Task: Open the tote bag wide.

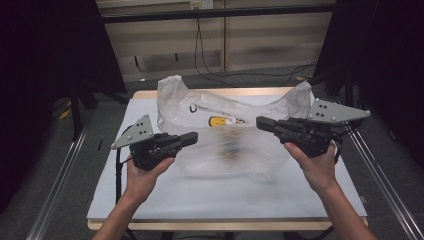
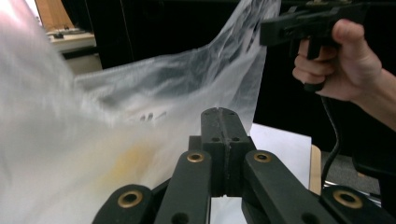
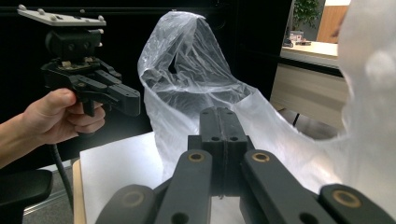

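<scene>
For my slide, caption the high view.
Two hand-held grippers, left and right, jaws shut, flank a clear bag.

clear plastic bag [image 1: 220, 135] stands open on the white table [image 1: 165, 195].

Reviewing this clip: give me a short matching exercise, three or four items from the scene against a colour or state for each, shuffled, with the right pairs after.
Things:
1. plastic bag
2. left gripper
3. tabletop
4. smiley print on the bag

States or colours:
A. yellow
B. white, flat
C. clear, crumpled, standing open between the two grippers
D. black jaws shut, tips pointing toward the bag

Pairs: 1-C, 2-D, 3-B, 4-A. The right gripper also has its jaws shut, as the right gripper view shows.
</scene>
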Motion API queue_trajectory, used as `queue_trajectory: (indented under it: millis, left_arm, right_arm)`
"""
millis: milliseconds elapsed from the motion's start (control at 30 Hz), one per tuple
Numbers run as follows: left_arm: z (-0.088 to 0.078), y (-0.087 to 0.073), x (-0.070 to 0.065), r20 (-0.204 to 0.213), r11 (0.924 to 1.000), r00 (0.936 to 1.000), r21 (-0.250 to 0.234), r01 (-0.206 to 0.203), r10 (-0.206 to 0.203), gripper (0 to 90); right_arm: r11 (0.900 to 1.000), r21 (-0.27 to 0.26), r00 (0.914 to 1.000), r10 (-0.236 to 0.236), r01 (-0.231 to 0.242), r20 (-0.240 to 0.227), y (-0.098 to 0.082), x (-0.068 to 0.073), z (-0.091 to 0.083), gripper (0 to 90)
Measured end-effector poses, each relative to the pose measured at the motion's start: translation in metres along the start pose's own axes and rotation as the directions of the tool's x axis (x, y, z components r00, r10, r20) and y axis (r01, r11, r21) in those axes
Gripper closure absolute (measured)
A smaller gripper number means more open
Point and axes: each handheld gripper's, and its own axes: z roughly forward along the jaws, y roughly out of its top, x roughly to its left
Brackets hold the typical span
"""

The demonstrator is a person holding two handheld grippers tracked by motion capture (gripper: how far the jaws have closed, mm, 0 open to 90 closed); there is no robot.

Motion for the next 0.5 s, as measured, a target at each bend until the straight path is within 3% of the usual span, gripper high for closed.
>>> queue_trajectory:
  millis: [200,333,500]
  left_arm:
    - [0.007,0.014,0.003,0.005,0.9996,1.0,-0.028,0.0,0.0,90.0]
    - [0.011,0.031,0.008,-0.007,0.9986,1.0,-0.052,0.004,-0.004,90.0]
    - [0.027,0.039,0.024,0.004,0.9996,0.9999,-0.026,0.01,-0.01,90.0]
  right_arm:
    - [1.0,0.009,0.9997,-0.001,0.0,0.025,0.006,-0.005,0.013,90.0]
    - [1.0,0.016,0.9988,-0.007,0.006,0.048,0.013,-0.007,0.017,90.0]
    - [1.0,0.015,0.9966,0.008,-0.009,0.082,0.014,-0.014,0.022,90.0]
